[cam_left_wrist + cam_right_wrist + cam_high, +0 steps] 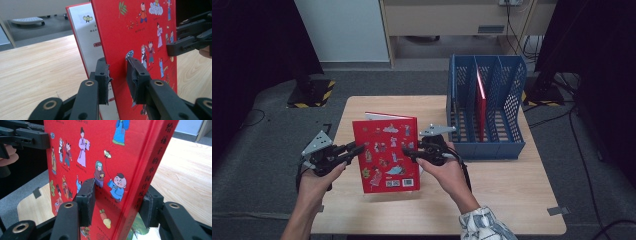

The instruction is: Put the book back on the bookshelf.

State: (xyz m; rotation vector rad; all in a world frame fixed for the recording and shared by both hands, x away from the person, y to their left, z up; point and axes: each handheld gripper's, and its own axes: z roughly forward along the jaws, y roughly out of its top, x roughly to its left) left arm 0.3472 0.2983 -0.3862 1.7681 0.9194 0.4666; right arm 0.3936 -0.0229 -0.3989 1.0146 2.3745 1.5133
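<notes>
Two hand-held grippers are meeting on one red picture book point(386, 155), which is standing upright over the near-middle of the tabletop point(502, 195). The left hand-held gripper point(354, 150) is pinching the book's left edge: in the left gripper view its pads point(136, 75) are sitting on either side of the illustrated red cover point(140, 37), with the white inside pages point(86, 37) fanning open behind. The right hand-held gripper point(409, 151) is clamping the right edge, its jaws straddling the spine point(147, 177) in the right gripper view, one pad pressing on the cartoon-figured cover and the other sitting behind the spine. One bare hand point(314, 182) is carrying the left tool, and one hand point(447, 172) with a patterned sleeve point(484, 225) is carrying the right.

One light wooden tabletop is bearing everything. At its far right one blue slotted file rack point(487, 105) is standing, and one more red book point(481, 102) is standing upright in a middle slot of it, well apart from the held book.

Grey carpet point(262, 150) is lying around the tabletop. One yellow-and-black striped stand base point(312, 92) is sitting on the floor at the far left, cables point(577, 145) are trailing at the right, and a pale cabinet point(347, 30) is standing along the far wall.
</notes>
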